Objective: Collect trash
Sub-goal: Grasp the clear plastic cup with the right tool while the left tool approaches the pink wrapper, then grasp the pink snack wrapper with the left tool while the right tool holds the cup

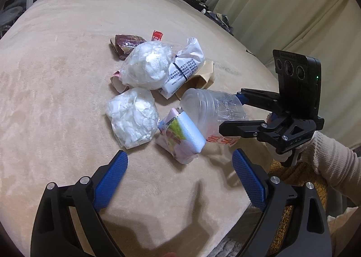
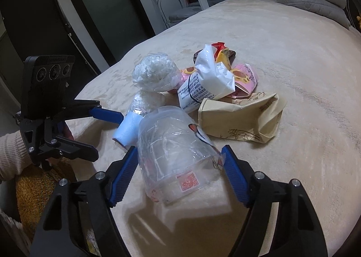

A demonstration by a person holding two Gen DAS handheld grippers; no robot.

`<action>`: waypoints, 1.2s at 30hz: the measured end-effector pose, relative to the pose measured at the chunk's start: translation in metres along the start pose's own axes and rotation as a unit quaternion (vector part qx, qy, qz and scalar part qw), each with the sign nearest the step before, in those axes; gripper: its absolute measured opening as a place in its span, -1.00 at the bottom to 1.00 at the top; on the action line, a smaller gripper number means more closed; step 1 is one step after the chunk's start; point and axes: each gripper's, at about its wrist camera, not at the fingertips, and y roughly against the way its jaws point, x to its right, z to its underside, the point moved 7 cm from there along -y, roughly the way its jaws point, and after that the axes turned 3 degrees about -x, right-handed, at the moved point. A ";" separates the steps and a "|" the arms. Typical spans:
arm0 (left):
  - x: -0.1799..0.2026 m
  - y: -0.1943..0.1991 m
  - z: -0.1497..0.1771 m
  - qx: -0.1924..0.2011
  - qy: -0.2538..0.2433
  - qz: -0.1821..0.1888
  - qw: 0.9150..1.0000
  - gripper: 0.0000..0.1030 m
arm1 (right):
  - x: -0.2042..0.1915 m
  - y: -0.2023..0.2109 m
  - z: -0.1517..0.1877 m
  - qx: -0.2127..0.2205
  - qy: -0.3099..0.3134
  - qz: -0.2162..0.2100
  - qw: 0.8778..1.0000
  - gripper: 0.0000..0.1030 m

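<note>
Right gripper clamps a crushed clear plastic bottle between its blue pads, seemingly just above the beige blanket, though contact with it is hard to judge. Left gripper hangs spread wide with nothing between its fingers, near a wrapped tissue pack. Two bags of white tissue, a white printed bag and a tan paper bag lie heaped just beyond.

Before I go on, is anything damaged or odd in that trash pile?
The clear plastic bottle between the right gripper jaws is crumpled and lies on its side. Otherwise just wrappers and bags heaped on the bed.
</note>
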 end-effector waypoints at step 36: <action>0.032 -0.084 -0.023 -0.026 -0.051 -0.136 0.989 0.10 | 0.020 0.097 0.043 0.093 -0.082 0.047 0.991 0.33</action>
